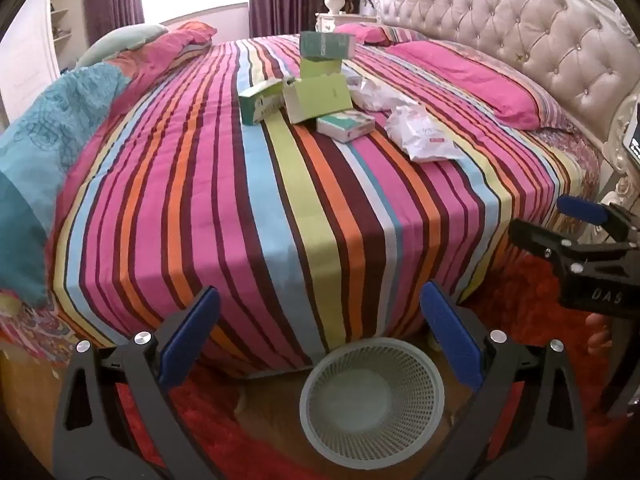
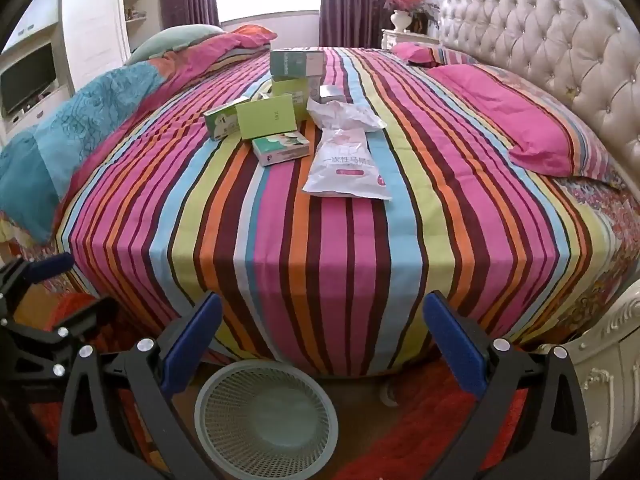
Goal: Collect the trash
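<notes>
The left gripper is hanging over the near edge of the bed with its blue-padded fingers spread wide and nothing between them; the white mesh bin is sitting on the floor just below the gap, nearer the finger at 4 o'clock than the one at 8 o'clock. The trash is lying well apart from these fingers, up the striped cover towards 12 o'clock: a green and white carton is resting at 11 o'clock, a lime-green box is leaning beside it under a dark green box, a small teal and white box is lying just in front, and a white printed bag is lying at 1 o'clock by crumpled white plastic.

The right gripper is likewise hovering at the bed's edge, its fingers standing fully apart and gripping nothing; in its view the bin is lying towards the finger at 8 o'clock. The cartons are clustering at 11 to 12 o'clock, and the bag is lying almost straight ahead at 12 o'clock, the nearest piece yet still well clear of the fingertips; pink pillows are resting at 2 o'clock against the tufted headboard.
</notes>
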Demonstrator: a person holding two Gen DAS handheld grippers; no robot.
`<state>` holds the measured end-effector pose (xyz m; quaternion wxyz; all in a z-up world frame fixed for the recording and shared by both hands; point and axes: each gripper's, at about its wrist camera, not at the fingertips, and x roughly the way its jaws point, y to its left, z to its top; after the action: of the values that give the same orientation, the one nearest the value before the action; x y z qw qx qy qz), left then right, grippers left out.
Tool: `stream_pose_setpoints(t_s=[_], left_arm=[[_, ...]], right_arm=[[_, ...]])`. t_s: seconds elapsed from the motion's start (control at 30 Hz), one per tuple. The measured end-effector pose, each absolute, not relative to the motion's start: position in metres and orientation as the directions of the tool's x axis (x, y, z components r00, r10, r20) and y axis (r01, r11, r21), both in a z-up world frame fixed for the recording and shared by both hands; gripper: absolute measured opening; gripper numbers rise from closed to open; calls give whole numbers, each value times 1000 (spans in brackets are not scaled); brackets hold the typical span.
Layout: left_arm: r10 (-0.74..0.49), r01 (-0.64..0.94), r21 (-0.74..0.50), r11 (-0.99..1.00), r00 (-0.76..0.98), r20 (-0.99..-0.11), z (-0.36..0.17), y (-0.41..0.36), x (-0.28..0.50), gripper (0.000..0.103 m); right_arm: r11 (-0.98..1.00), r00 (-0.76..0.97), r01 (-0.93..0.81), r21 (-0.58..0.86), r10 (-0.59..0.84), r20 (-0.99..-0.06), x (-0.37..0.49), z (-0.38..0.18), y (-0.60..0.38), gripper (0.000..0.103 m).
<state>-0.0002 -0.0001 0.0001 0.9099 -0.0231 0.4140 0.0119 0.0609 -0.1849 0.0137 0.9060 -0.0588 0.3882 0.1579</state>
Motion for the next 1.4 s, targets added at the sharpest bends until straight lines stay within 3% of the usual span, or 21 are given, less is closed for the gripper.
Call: stream_pose_setpoints(t_s=[0.2, 1.4], left_arm=[[4, -39, -27, 999, 633, -774, 5, 5, 9, 97], [1, -32, -29, 999, 680, -733, 12, -6, -4, 97]], right_arm=[[942, 677, -330, 64, 284, -679, 56, 16, -191, 96], [941, 693, -332, 68, 292, -659, 54, 28, -200, 96]])
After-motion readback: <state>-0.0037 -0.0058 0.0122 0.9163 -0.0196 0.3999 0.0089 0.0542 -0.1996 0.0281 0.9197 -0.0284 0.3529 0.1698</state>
